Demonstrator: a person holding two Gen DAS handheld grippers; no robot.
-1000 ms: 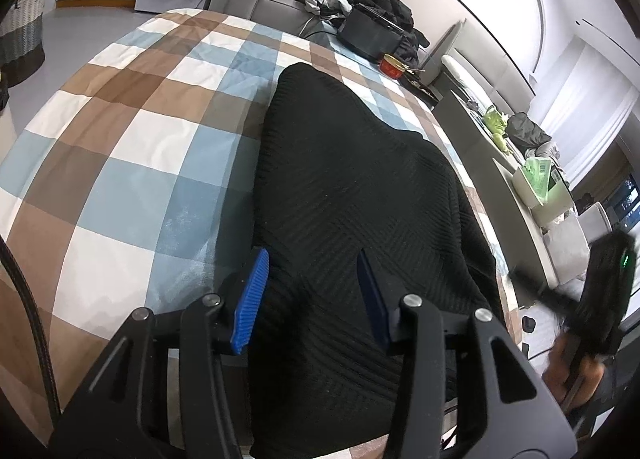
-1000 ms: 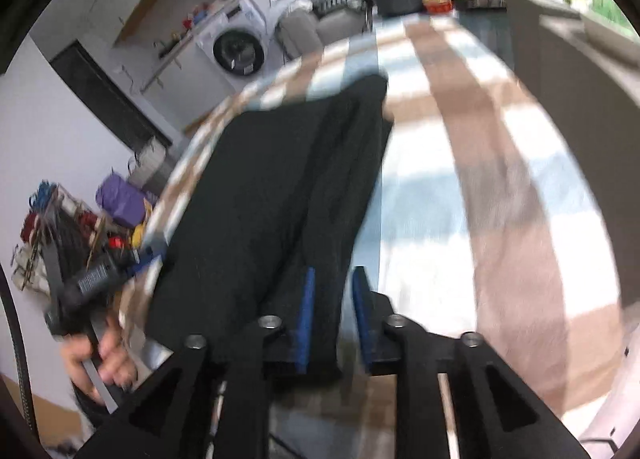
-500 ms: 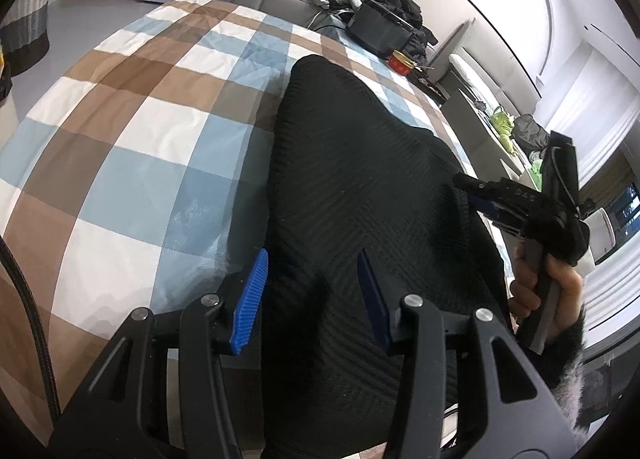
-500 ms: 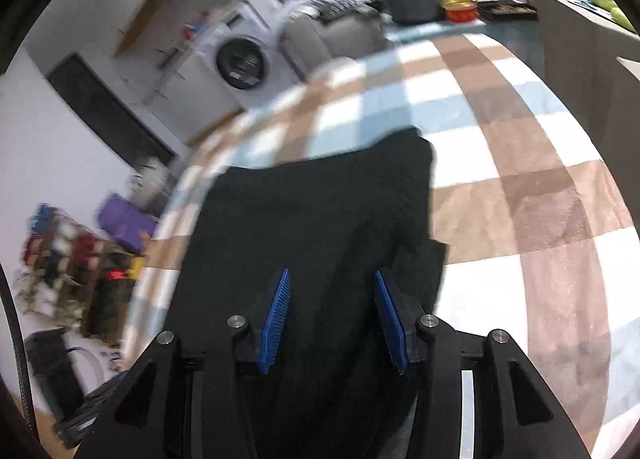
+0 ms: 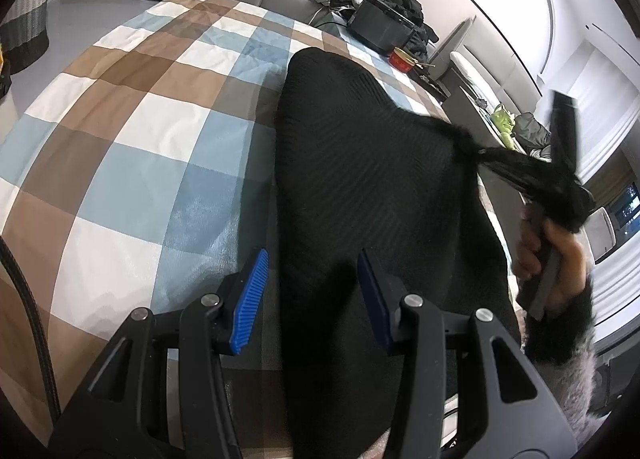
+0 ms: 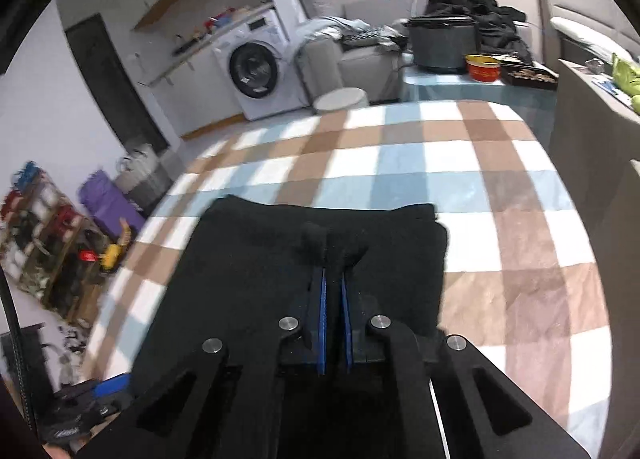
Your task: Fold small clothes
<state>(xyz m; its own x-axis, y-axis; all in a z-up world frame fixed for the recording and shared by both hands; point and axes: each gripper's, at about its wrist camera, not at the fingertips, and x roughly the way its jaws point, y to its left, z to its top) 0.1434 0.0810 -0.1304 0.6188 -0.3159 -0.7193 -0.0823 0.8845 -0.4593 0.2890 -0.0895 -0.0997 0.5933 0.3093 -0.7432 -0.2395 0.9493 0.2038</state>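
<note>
A black knit garment [image 5: 360,187] lies lengthwise on a checked brown, blue and white cloth [image 5: 132,131]. My left gripper [image 5: 312,287] is open, its blue pads [image 5: 250,299] straddling the garment's near left edge without holding it. My right gripper [image 6: 333,279] is shut on a pinch of the black garment [image 6: 248,259] and lifts its right edge; in the left wrist view it shows at the right [image 5: 480,157], pulling the fabric up into a peak.
A washing machine [image 6: 256,67], a grey sofa with clothes [image 6: 348,47], a black bin [image 6: 440,39] and a red bowl [image 6: 483,67] stand beyond the far end. A counter [image 6: 592,107] runs along the right. Shelves and a purple bag [image 6: 108,199] stand at the left.
My right gripper moved in over the garment's right edge, closed on the fabric and raised it. My left gripper stayed open at the near left edge.
</note>
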